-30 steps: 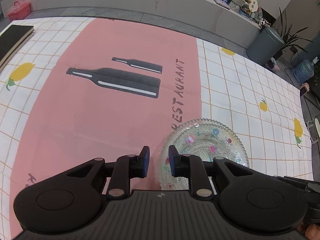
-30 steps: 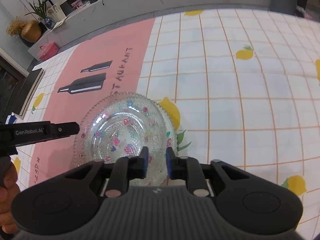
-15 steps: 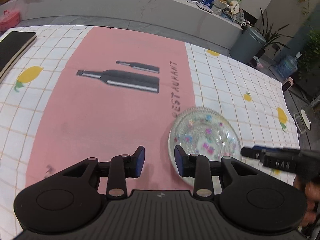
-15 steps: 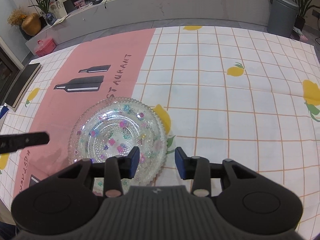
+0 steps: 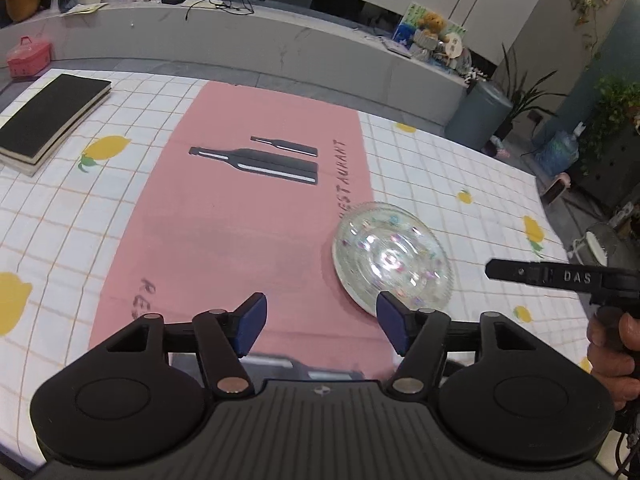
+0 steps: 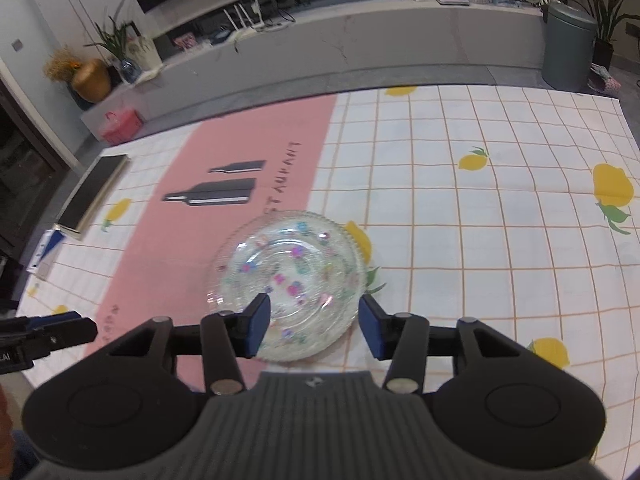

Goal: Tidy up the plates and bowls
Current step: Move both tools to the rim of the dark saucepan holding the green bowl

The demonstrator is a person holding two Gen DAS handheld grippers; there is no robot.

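A clear glass plate (image 5: 393, 259) with small coloured flowers lies flat on the tablecloth, at the edge of its pink panel. It also shows in the right wrist view, plate (image 6: 288, 280). My left gripper (image 5: 320, 326) hangs above the cloth, to the left of the plate and nearer the camera. Its jaws are opening with nothing between them. My right gripper (image 6: 312, 327) hovers over the plate's near rim, jaws opening, and its pads touch nothing. The right gripper's black body (image 5: 560, 278) and a hand (image 5: 612, 344) show at the right of the left wrist view.
The tablecloth (image 5: 460, 168) is white with orange checks and lemons, with a pink panel (image 5: 240, 220) printed with bottles. A black book (image 5: 48, 116) lies at the far left corner. A grey bin (image 6: 566, 44) and a low stone counter (image 5: 240, 40) stand beyond the table.
Both grippers have let go of the plate's rim, opened wider, and pulled up and back. The plate stays flat on the cloth and looks smaller and farther in both views.
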